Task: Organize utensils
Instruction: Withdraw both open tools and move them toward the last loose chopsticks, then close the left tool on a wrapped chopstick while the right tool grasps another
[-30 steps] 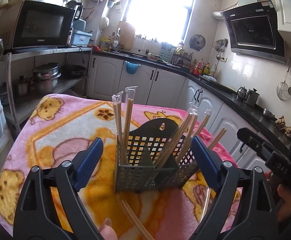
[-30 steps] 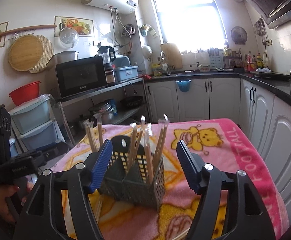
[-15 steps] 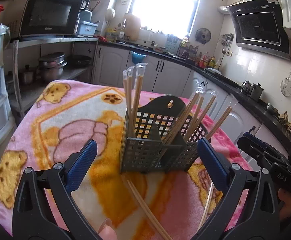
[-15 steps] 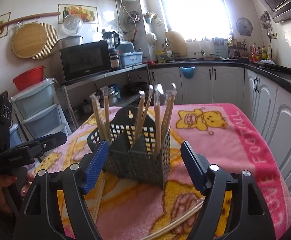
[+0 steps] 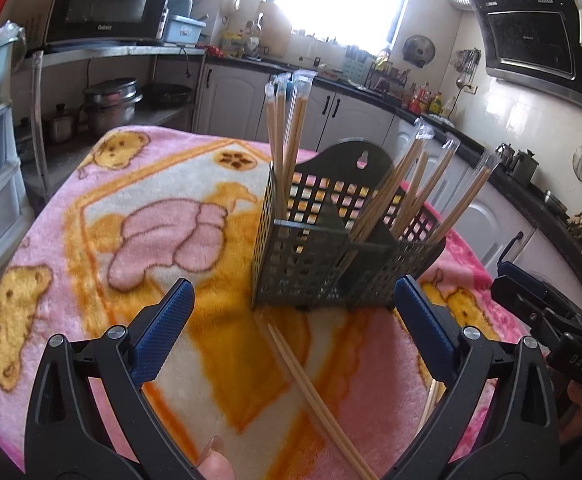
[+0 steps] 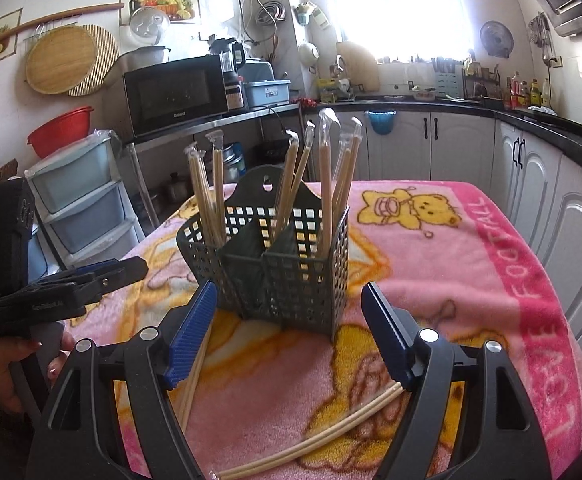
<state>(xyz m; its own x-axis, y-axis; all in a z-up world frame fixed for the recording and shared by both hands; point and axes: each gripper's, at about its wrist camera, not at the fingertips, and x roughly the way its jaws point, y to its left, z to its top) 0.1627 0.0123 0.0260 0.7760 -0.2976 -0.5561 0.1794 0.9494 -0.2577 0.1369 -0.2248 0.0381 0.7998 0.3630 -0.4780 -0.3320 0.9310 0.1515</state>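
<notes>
black clamp frames, blue ribbed fingers (image 5: 163, 332)

loose chopsticks (image 5: 315, 396) cut off at bottom edge

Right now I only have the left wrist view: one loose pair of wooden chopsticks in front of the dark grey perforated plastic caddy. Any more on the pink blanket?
Observer: Yes. A pale, plastic-wrapped pair of chopsticks lies bowed on the blanket, passing under the right gripper.
Operator: Is that gripper holding anything?
Observer: No. Its jaws stand open and empty, with the caddy just beyond them.
</notes>
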